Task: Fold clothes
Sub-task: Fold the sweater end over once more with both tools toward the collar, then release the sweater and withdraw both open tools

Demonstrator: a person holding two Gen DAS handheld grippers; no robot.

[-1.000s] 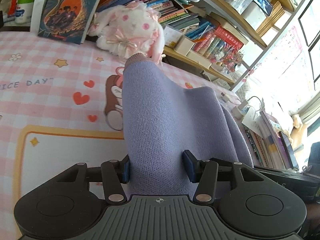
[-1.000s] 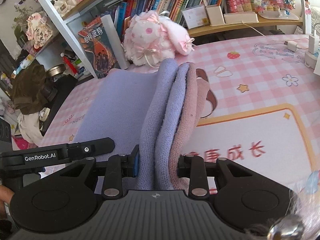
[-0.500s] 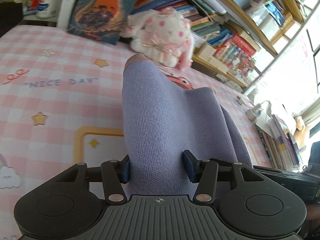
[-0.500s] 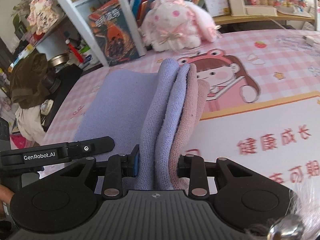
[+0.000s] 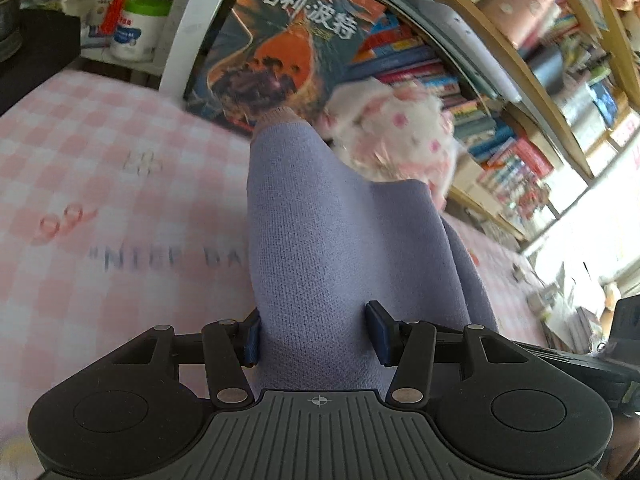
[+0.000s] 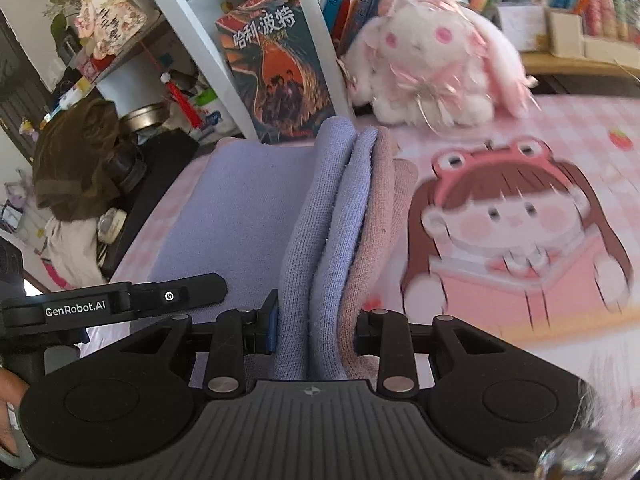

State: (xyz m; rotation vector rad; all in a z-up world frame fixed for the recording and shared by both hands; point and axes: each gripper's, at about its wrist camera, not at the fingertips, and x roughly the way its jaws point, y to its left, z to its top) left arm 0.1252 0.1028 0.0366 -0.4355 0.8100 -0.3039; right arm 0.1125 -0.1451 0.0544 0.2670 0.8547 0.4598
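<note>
The left gripper (image 5: 316, 330) is clamped on a lavender knit sweater (image 5: 320, 240), showing one smooth fold above the pink checked table (image 5: 80, 160). Only the right view shows stacked layers with dusty-pink trim, pinched by the right gripper (image 6: 316, 326), beside a fluffy plush rabbit (image 6: 432, 64).

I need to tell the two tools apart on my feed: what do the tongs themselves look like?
Both tongs are matte black: a ribbed grey-black centre plate with a small crosshair mark, round housings either side, silver rivets on the linkages and blue finger pads. The left tongs show in the right wrist view as a black bar with white "GenRobot.AI" lettering. Right tongs look identical.
</note>
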